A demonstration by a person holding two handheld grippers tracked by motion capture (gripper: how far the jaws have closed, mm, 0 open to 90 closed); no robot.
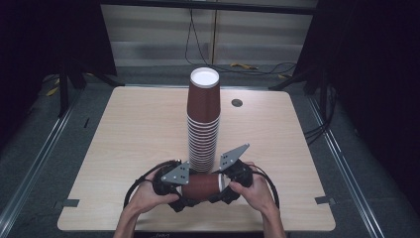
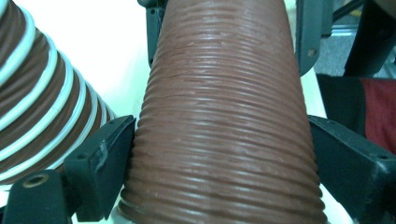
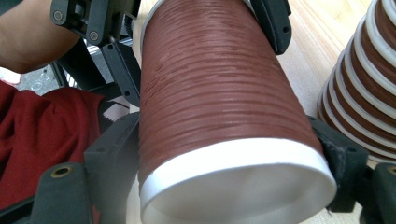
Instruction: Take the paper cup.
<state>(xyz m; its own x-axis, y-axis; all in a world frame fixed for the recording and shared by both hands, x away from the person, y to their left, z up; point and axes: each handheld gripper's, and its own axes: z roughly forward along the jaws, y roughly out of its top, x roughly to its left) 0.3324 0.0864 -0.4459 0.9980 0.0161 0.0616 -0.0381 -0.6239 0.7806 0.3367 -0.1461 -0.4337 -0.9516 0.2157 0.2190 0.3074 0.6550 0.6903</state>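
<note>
Brown ribbed cup (image 1: 201,186) lies clamped between both tools, left (image 1: 184,197) and right (image 1: 221,191), hiding their tips.

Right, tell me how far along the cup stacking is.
Done: a tall stack of upturned brown paper cups stands on the table. In hand: one brown paper cup lies sideways, clamped between the left gripper and right gripper. Left: it is not yet on the stack.

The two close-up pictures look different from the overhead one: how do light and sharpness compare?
High view: evenly lit table, dark surroundings, all fairly sharp. Left gripper view: tabletop washed out white, glossy highlights on the ribbed cup. Right gripper view: cup's white rim soft and blurred up close, the stack clearer.
</note>
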